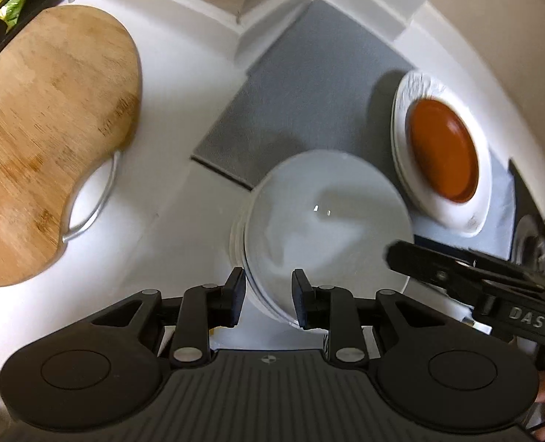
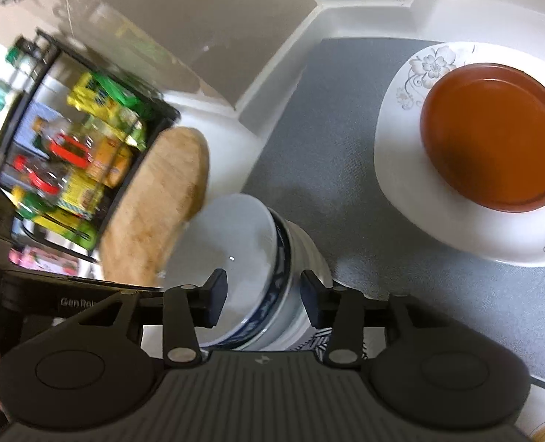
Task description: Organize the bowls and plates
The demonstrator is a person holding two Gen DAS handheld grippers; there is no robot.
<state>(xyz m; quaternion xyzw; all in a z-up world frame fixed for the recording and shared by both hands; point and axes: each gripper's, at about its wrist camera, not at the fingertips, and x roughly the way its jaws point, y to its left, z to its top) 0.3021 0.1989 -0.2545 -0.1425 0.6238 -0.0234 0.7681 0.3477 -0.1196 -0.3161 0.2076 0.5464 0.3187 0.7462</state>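
A stack of white bowls point(image 1: 324, 221), the outer ones blue-patterned point(image 2: 269, 276), is held between both grippers above the grey mat point(image 1: 291, 103). My left gripper point(image 1: 269, 302) is shut on the near rim of the stack. My right gripper point(image 2: 261, 302) straddles the stack's opposite rim, and its fingers point(image 1: 456, 269) show at the right of the left wrist view. A brown dish point(image 2: 493, 140) sits on a stack of white flower-patterned plates point(image 2: 412, 199) on the mat at the right.
A wooden cutting board point(image 1: 48, 136) with a metal handle lies on the white counter at the left. A black rack of packets and bottles point(image 2: 70, 154) stands behind it. Counter wall edges point(image 1: 243, 25) bound the far side.
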